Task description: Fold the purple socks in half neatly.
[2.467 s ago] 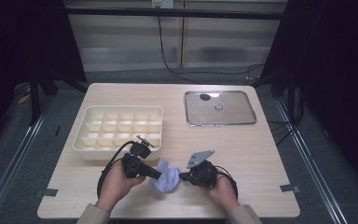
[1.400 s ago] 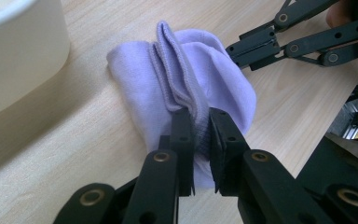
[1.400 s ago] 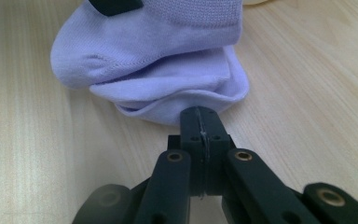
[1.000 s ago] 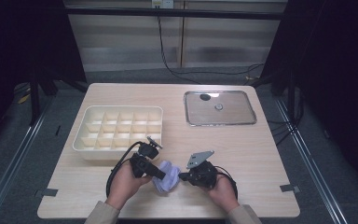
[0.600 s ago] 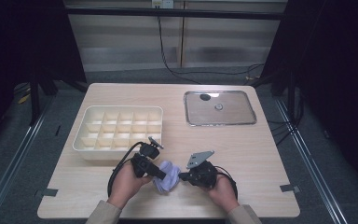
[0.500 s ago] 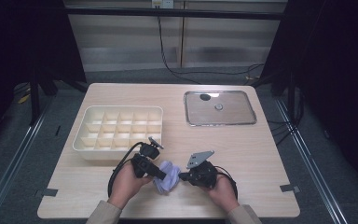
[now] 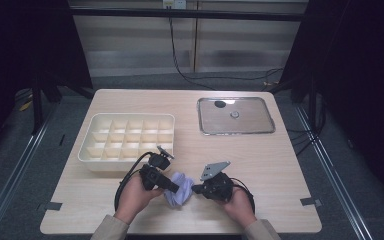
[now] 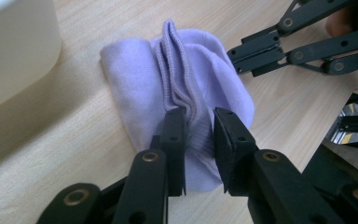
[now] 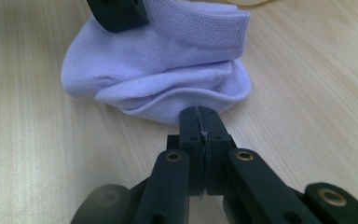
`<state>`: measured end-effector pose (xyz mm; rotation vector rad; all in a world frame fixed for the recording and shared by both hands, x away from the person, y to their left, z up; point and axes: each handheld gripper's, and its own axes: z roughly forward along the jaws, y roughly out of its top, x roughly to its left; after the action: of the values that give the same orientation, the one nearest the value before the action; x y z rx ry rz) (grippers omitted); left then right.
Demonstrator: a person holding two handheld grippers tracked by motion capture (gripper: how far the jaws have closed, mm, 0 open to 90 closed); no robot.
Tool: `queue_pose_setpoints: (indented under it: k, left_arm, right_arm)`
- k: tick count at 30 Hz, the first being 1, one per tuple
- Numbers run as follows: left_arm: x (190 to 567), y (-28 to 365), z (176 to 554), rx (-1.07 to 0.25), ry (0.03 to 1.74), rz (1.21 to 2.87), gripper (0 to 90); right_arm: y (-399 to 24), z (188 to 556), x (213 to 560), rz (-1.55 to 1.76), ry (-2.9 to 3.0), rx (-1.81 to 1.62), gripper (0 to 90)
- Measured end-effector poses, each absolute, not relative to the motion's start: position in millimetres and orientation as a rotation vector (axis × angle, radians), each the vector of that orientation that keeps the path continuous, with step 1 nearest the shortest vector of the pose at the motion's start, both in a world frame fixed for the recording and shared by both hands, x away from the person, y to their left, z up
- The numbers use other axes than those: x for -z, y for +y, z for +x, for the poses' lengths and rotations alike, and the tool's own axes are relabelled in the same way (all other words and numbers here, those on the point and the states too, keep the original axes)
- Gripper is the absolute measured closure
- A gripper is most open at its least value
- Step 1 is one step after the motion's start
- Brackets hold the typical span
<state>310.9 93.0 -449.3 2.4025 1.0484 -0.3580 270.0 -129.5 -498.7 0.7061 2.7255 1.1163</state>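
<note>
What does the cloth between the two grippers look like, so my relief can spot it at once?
On the wooden table, look at the near edge, just in front of the cream divided tray. Between the two hand-held grippers lies a folded lilac sock, the one soft, coloured thing there.

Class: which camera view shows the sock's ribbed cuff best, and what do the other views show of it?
The left gripper view: the sock is close, its ribbed cuff running between that gripper's jaws. The right gripper view shows the cuff as a flat band on the sock's far side. The high view shows a small lilac bundle.
</note>
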Motion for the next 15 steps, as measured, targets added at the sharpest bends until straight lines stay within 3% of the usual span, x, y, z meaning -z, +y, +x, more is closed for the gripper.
queue_pose_setpoints:
  k: [15]
  left_arm:
    - [433,110,316,0.305,1.07,2.314,75.5]
  right_arm:
    - [-129,270,499,0.71,2.722,-1.118,89.1]
